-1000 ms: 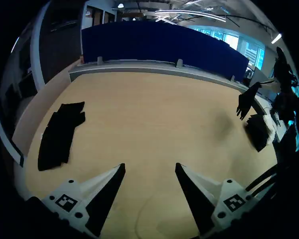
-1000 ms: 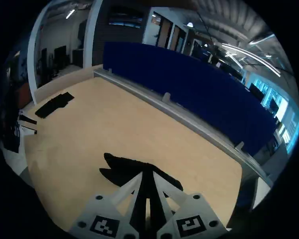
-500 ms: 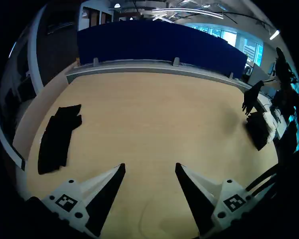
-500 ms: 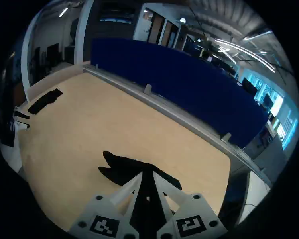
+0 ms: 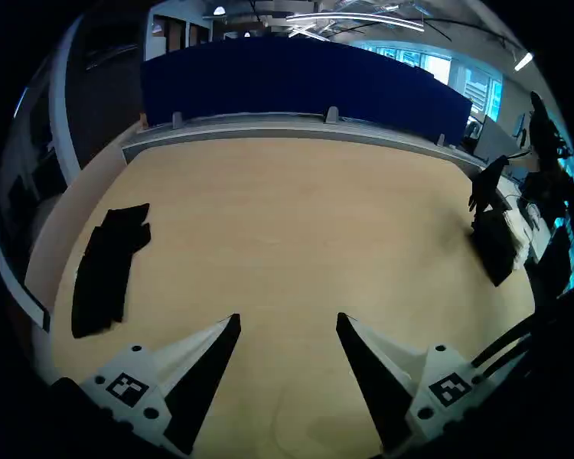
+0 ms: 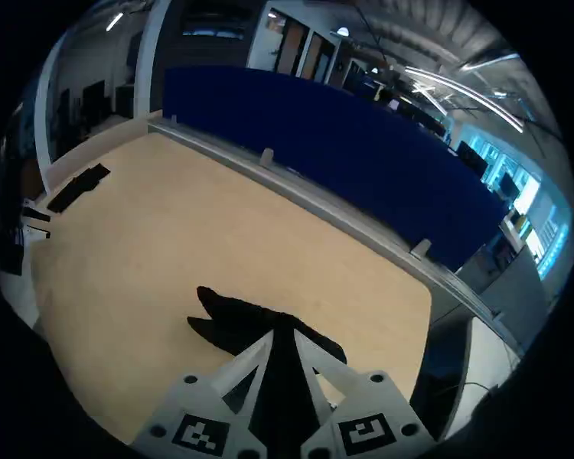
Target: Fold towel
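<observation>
Drawn nearer the dark stack (image 5: 495, 249) than 1 second ago, the black towel (image 6: 229, 321) is seen pinched between the pressed-together fingers of the right gripper (image 6: 283, 336), near one end of the wooden table (image 6: 172, 229). The left gripper (image 5: 287, 317) is held over bare tabletop, fingers spread and empty. A clean fold, it is judged, calls for the cloth to be laid flat and a second corner taken by the free gripper. The black towel (image 5: 486, 183) is shown hanging beside the stack in the left gripper view, while the pinch itself is shown in the right gripper view. A second black cloth (image 5: 107, 264) lies well apart.
</observation>
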The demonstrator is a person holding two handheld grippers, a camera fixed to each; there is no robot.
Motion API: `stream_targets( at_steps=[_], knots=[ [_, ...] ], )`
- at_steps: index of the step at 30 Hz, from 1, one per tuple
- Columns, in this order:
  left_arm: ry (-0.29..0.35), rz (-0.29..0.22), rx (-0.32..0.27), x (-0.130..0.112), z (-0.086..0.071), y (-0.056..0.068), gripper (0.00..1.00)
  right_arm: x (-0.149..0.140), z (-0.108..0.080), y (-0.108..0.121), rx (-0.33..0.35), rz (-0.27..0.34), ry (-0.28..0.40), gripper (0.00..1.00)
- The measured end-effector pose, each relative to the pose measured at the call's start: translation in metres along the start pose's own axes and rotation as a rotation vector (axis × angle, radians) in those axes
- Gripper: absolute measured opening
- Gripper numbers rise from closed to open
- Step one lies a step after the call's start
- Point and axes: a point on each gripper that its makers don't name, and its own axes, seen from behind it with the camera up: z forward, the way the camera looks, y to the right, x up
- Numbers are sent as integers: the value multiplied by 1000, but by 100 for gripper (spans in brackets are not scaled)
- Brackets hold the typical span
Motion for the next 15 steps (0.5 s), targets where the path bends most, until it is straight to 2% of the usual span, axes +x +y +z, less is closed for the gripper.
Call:
stream_targets(
  at_steps=[6,15],
  knots=[
    [0,8,-6,1,-2,5,93,-13,-7,4,-7,11,-11,3],
    [-3,21,-16,-1,-2,10,93,-51,-25,11,-26,36,-48,3]
  ],
)
